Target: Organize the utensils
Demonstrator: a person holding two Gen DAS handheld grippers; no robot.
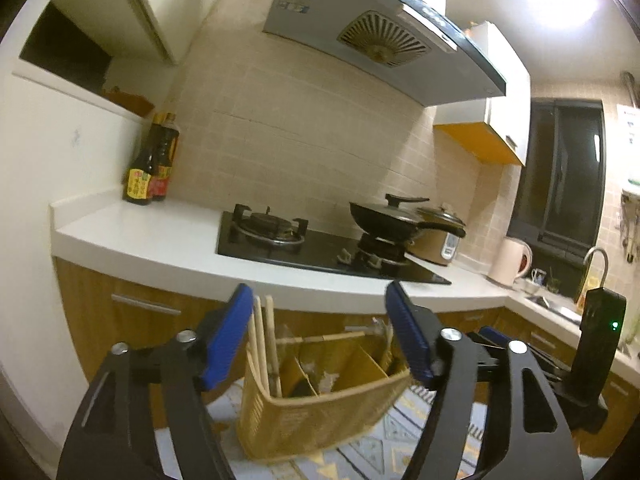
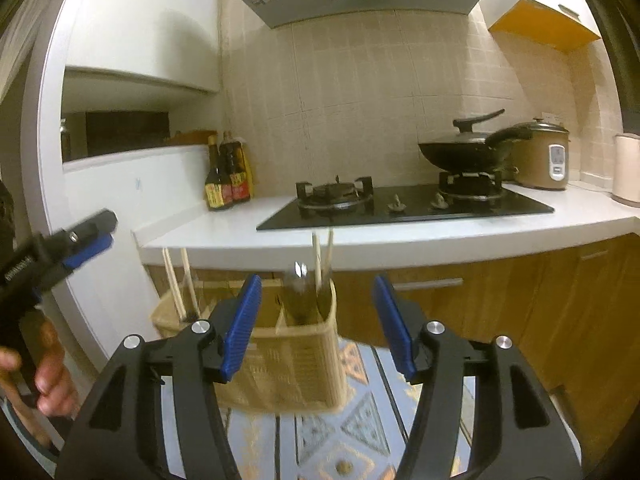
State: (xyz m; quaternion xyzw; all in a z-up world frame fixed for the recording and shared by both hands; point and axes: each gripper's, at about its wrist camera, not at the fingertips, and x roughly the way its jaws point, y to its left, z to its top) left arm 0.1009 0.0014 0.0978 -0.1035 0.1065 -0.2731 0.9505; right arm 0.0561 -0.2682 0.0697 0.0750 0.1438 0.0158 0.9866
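A yellow perforated utensil basket (image 1: 316, 416) with dividers sits low in front of the counter; it also shows in the right wrist view (image 2: 288, 364). Wooden chopsticks (image 1: 266, 340) stand in its left compartment, and they show in the right wrist view (image 2: 180, 284). Two more chopsticks (image 2: 323, 260) and a metal spoon (image 2: 300, 288) stand in its right compartment. My left gripper (image 1: 320, 336) is open, its blue pads either side of the basket. My right gripper (image 2: 318, 320) is open above the basket. Neither holds anything.
A white countertop (image 1: 160, 236) carries a black gas hob (image 1: 320, 252), a wok (image 1: 392, 220), a rice cooker (image 2: 544, 160), sauce bottles (image 1: 150, 168) and a kettle (image 1: 512, 260). Wooden cabinets (image 2: 540, 312) run below. A patterned mat (image 2: 352, 432) covers the floor.
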